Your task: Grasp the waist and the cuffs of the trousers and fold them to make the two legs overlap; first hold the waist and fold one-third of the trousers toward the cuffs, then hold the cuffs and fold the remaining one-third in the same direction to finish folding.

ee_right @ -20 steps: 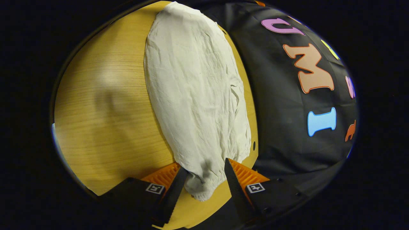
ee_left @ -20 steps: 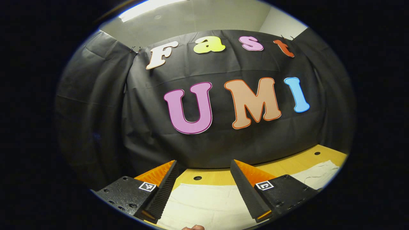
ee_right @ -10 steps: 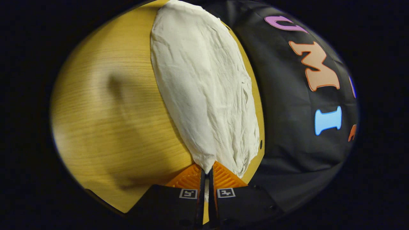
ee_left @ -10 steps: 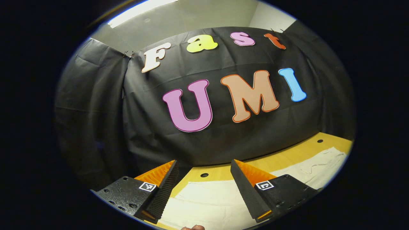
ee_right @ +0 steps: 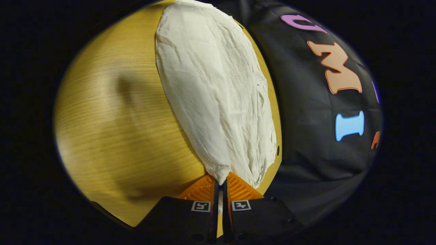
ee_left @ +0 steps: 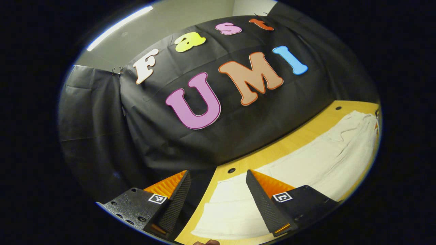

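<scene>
2 grippers: right gripper [ee_right: 219, 182] clamps white trousers [ee_right: 218, 95], left gripper [ee_left: 218, 194] spread apart above them; no legible labels.

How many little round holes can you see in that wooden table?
2 in the left gripper view: one near the trousers' end by the left gripper, at; another far along the table's back edge. More may lie hidden under the cloth.

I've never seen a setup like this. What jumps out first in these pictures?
The pale trousers stretch along the far edge of a yellow wooden table, beside the black cloth wall. In the right gripper view, the right claw is pinched shut on one end of them. In the left gripper view, the left claw hangs open above the trousers' other end.
</scene>
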The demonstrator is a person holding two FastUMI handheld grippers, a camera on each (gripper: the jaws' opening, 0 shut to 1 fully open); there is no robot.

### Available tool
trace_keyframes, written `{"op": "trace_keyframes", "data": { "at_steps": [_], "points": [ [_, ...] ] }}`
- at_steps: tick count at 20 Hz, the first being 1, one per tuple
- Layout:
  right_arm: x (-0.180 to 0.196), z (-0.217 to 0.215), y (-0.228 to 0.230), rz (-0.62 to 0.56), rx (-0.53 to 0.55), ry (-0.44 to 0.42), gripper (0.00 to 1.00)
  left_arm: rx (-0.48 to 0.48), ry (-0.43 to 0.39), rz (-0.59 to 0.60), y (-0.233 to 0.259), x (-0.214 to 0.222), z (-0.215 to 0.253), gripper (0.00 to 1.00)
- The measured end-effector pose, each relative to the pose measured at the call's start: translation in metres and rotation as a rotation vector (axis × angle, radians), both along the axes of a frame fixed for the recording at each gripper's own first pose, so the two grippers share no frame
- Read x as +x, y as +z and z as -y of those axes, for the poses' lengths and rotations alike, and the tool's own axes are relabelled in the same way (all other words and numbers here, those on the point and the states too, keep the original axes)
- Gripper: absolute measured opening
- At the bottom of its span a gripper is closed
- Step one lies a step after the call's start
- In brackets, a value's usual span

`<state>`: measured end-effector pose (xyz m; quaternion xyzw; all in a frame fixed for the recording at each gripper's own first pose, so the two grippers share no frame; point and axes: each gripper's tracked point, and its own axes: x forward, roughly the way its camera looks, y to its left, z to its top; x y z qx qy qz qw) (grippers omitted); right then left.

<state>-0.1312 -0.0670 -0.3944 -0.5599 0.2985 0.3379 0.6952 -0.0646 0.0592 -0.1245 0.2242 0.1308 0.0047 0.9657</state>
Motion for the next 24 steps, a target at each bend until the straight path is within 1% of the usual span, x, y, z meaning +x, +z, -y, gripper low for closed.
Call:
{"op": "trace_keyframes", "data": {
  "at_steps": [3,7,12,17,21,23,24],
  "points": [
    [0.000,0.000,0.001,0.012,-0.016,0.017,0.08,0.043,-0.015,-0.084,-0.033,-0.015,-0.010,0.96],
    [0.000,-0.001,0.000,0.013,-0.015,0.005,0.08,0.142,-0.050,-0.178,-0.077,-0.037,-0.030,0.96],
    [0.000,0.000,0.000,0.019,-0.019,0.004,0.08,0.307,-0.171,-0.277,-0.119,-0.060,-0.035,0.97],
    [-0.001,-0.001,0.001,0.026,-0.020,0.006,0.08,0.389,-0.262,-0.359,-0.155,-0.081,-0.042,0.96],
    [-0.001,-0.001,0.002,0.038,-0.020,0.007,0.08,0.459,-0.350,-0.467,-0.180,-0.096,-0.053,0.97],
    [-0.001,-0.001,0.001,0.044,-0.019,0.005,0.08,0.515,-0.399,-0.490,-0.186,-0.101,-0.054,0.97],
    [-0.001,-0.001,0.001,0.046,-0.018,0.004,0.08,0.545,-0.432,-0.496,-0.190,-0.104,-0.053,0.92]
  ]
}}
